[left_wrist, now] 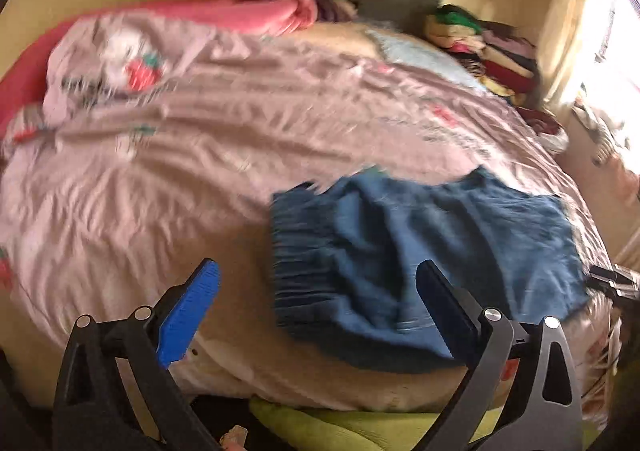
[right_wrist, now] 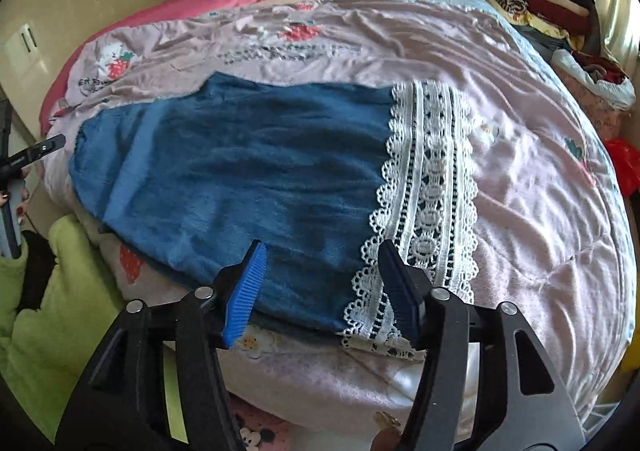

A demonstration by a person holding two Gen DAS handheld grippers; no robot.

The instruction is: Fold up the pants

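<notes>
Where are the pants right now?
The blue pants lie flat on the pink bedspread near the bed's front edge, lace cuffs toward the right in the right wrist view, just ahead of the right gripper.

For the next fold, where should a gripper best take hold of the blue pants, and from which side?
Probably the white lace hem of the blue pants, at its near corner. That edge lies flat by the bed's front edge, directly under the open right gripper, so come from the near side and pinch the layers together.
</notes>
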